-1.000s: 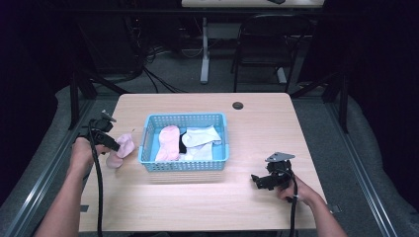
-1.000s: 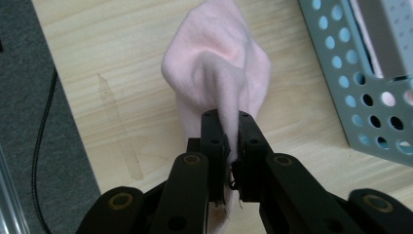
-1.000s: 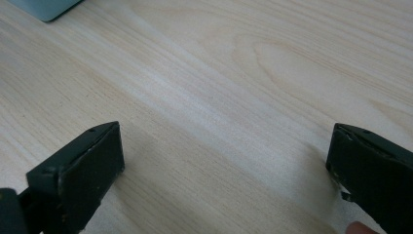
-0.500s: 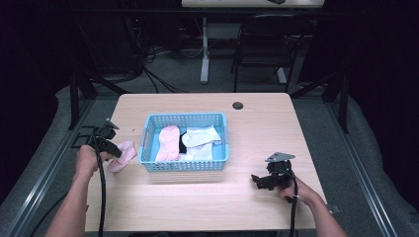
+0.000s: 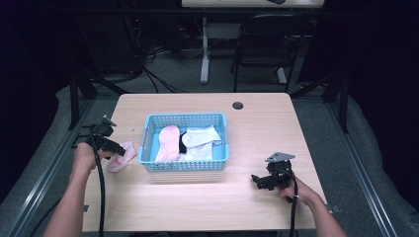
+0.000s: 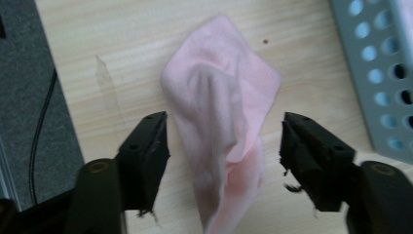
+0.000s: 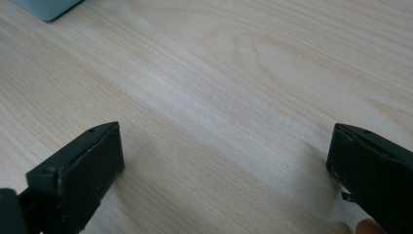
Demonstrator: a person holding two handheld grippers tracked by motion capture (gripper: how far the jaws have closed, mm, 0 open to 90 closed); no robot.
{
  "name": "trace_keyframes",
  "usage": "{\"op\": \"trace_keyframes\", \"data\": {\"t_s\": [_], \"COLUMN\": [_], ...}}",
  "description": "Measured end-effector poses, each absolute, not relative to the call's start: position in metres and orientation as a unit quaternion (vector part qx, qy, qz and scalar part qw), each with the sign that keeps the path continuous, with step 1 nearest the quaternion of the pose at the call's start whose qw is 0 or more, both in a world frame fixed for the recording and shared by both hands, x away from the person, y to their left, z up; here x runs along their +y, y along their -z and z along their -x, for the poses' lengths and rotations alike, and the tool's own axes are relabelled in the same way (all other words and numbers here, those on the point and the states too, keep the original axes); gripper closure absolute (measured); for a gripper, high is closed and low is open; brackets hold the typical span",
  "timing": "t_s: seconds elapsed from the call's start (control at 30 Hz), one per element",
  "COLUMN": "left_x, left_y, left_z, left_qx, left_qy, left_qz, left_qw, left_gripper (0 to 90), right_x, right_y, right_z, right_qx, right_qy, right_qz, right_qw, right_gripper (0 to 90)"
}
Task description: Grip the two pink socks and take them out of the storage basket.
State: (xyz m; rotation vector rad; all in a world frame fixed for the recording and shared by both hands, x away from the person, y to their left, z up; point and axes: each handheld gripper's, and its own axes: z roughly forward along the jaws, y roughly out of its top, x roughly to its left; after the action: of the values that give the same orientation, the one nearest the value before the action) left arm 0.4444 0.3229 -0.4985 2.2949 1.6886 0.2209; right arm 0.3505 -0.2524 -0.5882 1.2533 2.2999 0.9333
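Observation:
A pink sock [image 5: 122, 156] lies crumpled on the wooden table just left of the blue basket [image 5: 185, 165]. My left gripper [image 5: 114, 148] hovers at it. In the left gripper view the pink sock [image 6: 221, 112] sits between the jaws of the left gripper [image 6: 224, 124], which have just been opening; neither pad touches the cloth. The basket holds another pink sock [image 5: 168, 142], a white sock [image 5: 200, 138] and a dark piece between them. My right gripper [image 5: 259, 180] rests open near the table's front right, over bare wood [image 7: 224, 136].
The basket wall [image 6: 375, 73] stands close to the right of the left gripper's jaws. A round black cable hole [image 5: 237, 105] sits at the table's back. The table's left edge [image 6: 41, 73] is near the sock; grey floor and a cable lie beyond it.
The left gripper drew slightly left from the basket, then its jaws parted and let go of the pink sock, which now lies on the table. The right gripper stayed put.

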Motion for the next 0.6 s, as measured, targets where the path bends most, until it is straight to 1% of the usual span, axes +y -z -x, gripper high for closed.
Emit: {"op": "trace_keyframes", "data": {"t_s": [0.07,0.17,0.4,0.6], "left_x": [0.322,0.318,0.304,0.284], "left_y": [0.487,0.470,0.437,0.424], "left_z": [-0.443,-0.443,-0.442,-0.444], "left_qx": [0.579,0.571,0.547,0.523], "left_qy": [-0.083,-0.088,-0.109,-0.118], "left_qz": [-0.797,-0.801,-0.811,-0.822], "left_qw": [0.148,0.158,0.178,0.191], "left_gripper": [26.0,18.7,12.0,6.5], "right_x": [-0.252,-0.253,-0.252,-0.252], "right_y": [0.588,0.588,0.588,0.588], "right_z": [-0.351,-0.351,-0.350,-0.350], "right_qx": [0.814,0.814,0.813,0.813], "right_qy": [-0.330,-0.330,-0.331,-0.331], "right_qz": [-0.443,-0.443,-0.445,-0.444], "right_qw": [0.178,0.178,0.179,0.179], "right_gripper": [0.0,0.0,0.0,0.0]}}
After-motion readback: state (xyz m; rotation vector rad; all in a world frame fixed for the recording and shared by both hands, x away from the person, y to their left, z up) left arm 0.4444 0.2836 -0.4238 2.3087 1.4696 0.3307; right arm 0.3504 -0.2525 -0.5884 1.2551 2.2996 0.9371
